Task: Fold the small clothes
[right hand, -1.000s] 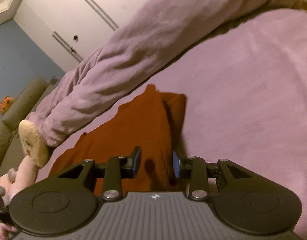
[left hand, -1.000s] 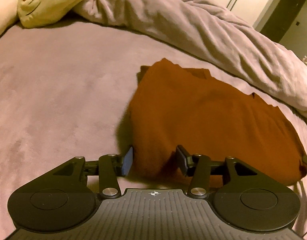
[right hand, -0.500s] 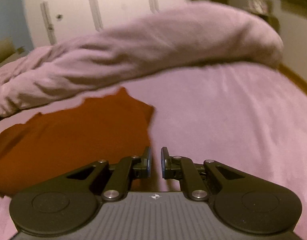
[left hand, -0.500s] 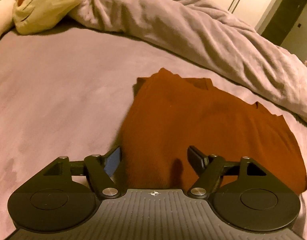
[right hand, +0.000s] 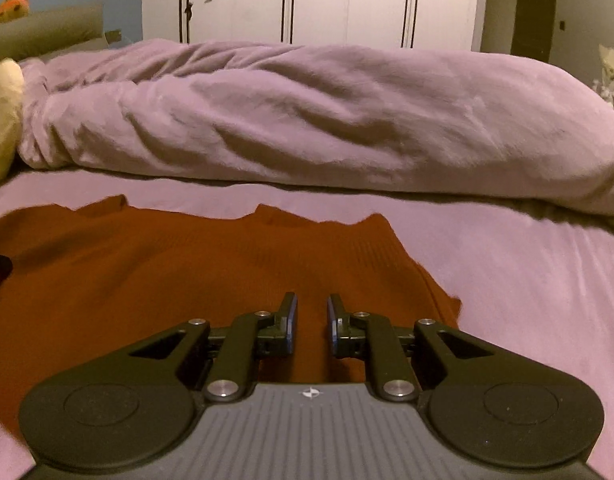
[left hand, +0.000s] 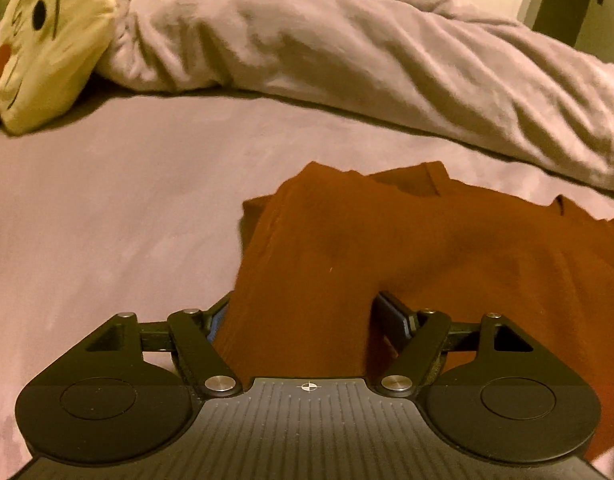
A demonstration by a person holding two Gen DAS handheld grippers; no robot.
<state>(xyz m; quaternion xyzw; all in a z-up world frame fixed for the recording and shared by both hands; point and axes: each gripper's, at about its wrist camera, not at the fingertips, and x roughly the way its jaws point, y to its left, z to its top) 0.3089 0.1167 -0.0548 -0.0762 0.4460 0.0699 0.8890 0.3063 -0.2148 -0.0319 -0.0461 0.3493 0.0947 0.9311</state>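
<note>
Both tongs' jaws are opening over the garment (left hand: pixel 387 248): left gripper (left hand: pixel 307 316) wide, fabric between; right gripper (right hand: pixel 311 320) narrow, holding nothing; duvet (right hand: pixel 307 120) at twelve o'clock.

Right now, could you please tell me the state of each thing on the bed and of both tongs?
Orange top: folded over, lying flat on the bed sheet.
Blanket: bunched in a long roll behind the top.
Plush pillow: partly under the blanket's end.
Left tongs: opening, wide apart, a fold of the top between them.
Right tongs: opening, gap narrow, nothing gripped.
</note>
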